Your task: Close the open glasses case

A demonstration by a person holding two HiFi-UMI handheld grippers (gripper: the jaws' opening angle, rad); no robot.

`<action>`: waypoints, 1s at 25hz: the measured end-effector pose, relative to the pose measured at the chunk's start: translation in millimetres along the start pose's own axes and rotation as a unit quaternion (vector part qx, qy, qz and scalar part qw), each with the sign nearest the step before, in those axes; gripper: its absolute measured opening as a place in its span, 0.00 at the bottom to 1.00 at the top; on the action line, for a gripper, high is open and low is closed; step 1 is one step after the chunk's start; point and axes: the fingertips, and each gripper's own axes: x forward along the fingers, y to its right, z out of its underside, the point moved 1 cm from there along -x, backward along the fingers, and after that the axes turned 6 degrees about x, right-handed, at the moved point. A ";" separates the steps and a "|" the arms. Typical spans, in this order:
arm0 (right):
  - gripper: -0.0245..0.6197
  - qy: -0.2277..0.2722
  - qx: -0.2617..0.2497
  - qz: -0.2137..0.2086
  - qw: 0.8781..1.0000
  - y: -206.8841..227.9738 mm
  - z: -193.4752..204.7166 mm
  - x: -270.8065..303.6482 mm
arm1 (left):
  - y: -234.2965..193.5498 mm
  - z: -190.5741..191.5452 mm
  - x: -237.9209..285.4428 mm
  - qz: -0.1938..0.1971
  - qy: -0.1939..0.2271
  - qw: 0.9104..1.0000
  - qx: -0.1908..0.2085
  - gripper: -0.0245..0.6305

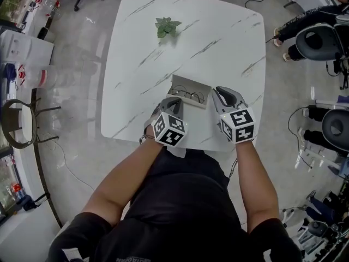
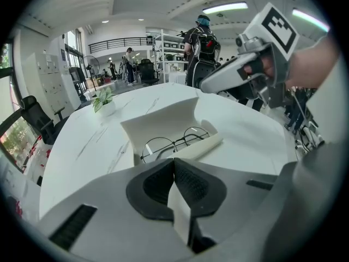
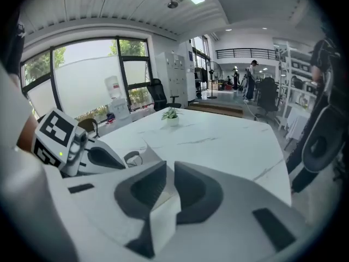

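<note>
The white glasses case (image 1: 190,88) lies open near the table's front edge, its lid (image 2: 159,121) standing up at the back. Thin black-rimmed glasses (image 2: 174,142) lie inside it. My left gripper (image 1: 173,102) is shut and empty, its tips just short of the case's near left side; in the left gripper view its jaws (image 2: 174,162) meet right before the case. My right gripper (image 1: 221,93) is shut and empty too, beside the case's right end. In the right gripper view only a corner of the case (image 3: 146,153) shows past the left gripper (image 3: 95,157).
A small potted plant (image 1: 167,26) stands at the far side of the white marble table (image 1: 218,42). Office chairs (image 1: 322,40), shelves and cables stand on the floor around it. People stand far off in the room (image 2: 202,37).
</note>
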 end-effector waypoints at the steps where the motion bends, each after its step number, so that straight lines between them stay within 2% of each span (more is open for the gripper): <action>1: 0.09 -0.006 -0.013 0.004 1.000 1.0 1.5 2.8 | 0.1 0.1 0.4 0.000 0.000 1.000 -0.002 0.05; 13: 0.10 -0.051 -0.084 0.019 0.995 4.7 14.9 18.4 | 0.5 0.0 0.6 0.001 -0.003 1.000 -0.002 0.05; 25: 0.09 -0.056 -0.079 0.027 0.995 4.9 17.0 14.9 | 0.3 -0.2 -0.2 -0.002 0.004 1.000 -0.010 0.05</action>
